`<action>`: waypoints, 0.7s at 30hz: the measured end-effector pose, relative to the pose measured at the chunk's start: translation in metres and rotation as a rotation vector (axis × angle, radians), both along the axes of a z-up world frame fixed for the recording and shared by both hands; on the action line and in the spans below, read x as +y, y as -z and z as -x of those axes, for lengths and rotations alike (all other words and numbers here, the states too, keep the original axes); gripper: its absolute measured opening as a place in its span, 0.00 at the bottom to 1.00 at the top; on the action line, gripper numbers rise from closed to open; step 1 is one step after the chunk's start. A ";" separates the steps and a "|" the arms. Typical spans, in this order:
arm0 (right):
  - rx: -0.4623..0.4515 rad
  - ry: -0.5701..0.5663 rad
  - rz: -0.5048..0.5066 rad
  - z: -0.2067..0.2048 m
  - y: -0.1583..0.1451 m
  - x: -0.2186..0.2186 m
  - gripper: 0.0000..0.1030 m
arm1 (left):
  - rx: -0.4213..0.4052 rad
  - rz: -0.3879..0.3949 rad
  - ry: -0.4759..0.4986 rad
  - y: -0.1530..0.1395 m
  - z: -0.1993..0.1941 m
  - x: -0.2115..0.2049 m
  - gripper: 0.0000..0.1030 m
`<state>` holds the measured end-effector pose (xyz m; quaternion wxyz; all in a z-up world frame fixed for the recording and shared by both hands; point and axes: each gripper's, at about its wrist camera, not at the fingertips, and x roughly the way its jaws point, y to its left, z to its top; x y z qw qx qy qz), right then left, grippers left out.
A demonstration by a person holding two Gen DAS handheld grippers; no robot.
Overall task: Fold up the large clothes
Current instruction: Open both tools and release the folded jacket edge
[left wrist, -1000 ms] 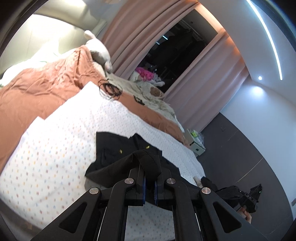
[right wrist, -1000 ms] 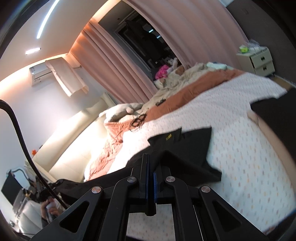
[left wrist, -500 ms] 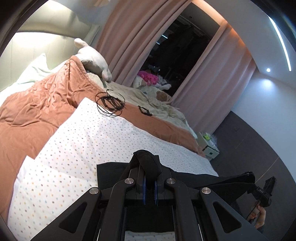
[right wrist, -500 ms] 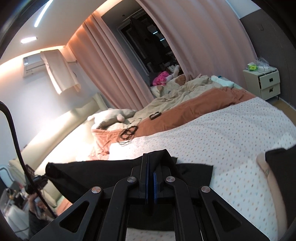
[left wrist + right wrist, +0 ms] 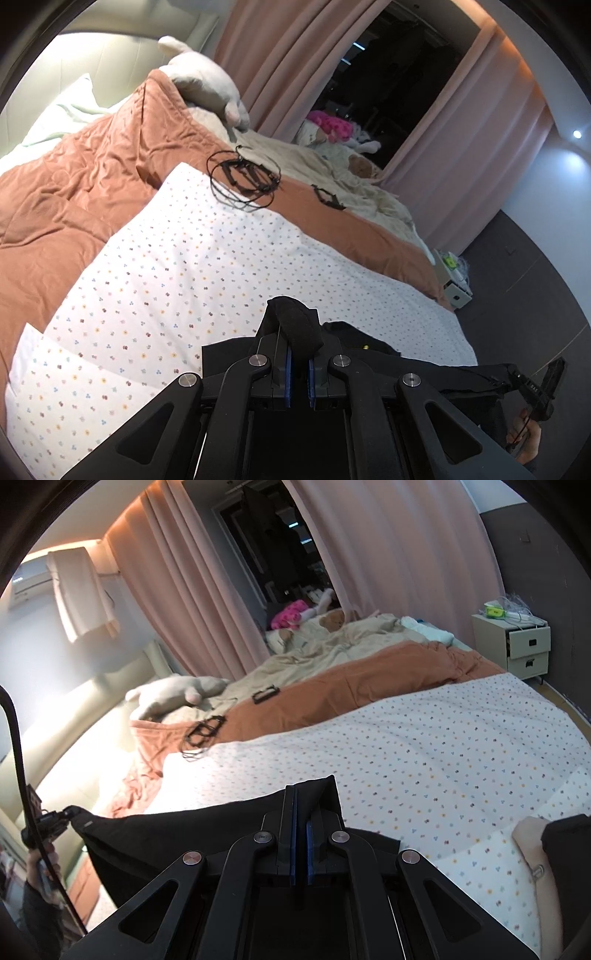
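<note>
A bedroom with pink curtains (image 5: 280, 55) drawn part way over a dark window holds a wide bed. Its near half is covered by a white dotted sheet (image 5: 177, 266), with an orange quilt (image 5: 74, 177) behind it and a beige blanket (image 5: 332, 642) beyond that. A tangle of black cables (image 5: 242, 179) lies where the sheet meets the quilt, and a small black bracket (image 5: 327, 197) rests on the quilt nearby. A white plush toy (image 5: 207, 85) lies at the head of the bed; a pink toy (image 5: 291, 613) and a brown teddy (image 5: 332, 618) sit by the window. A nightstand (image 5: 524, 646) with an open drawer stands at the far side.

The black garment (image 5: 177, 834) is stretched as a band between the two tongs over the near edge of the sheet. The left gripper (image 5: 298, 363) is pressed together on a bunched fold of the garment, which bulges up over its fingers (image 5: 286, 373). The right gripper (image 5: 301, 843) is likewise clamped on the cloth, a corner standing up just past its tips. In the left view the right gripper appears at lower right, held in a hand (image 5: 524, 432), with the cloth running to it. In the right view the left gripper appears at far left, held in a hand (image 5: 40, 864), with a black cable (image 5: 18, 768) arcing above it. A forearm (image 5: 535, 853) rests on the sheet at right.
</note>
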<state>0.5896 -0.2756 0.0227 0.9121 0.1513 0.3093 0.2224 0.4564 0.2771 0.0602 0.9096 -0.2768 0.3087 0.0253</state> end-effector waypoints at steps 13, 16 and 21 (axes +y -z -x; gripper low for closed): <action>0.159 0.078 0.175 -0.073 0.083 0.030 0.23 | 0.196 -0.064 -0.024 0.070 -0.071 0.004 0.50; 0.164 0.112 0.196 -0.073 0.093 0.028 0.78 | 0.171 -0.054 -0.056 0.077 -0.065 0.010 0.81; 0.183 0.079 0.204 -0.059 0.099 0.021 0.78 | 0.193 -0.026 -0.074 0.091 -0.045 0.022 0.81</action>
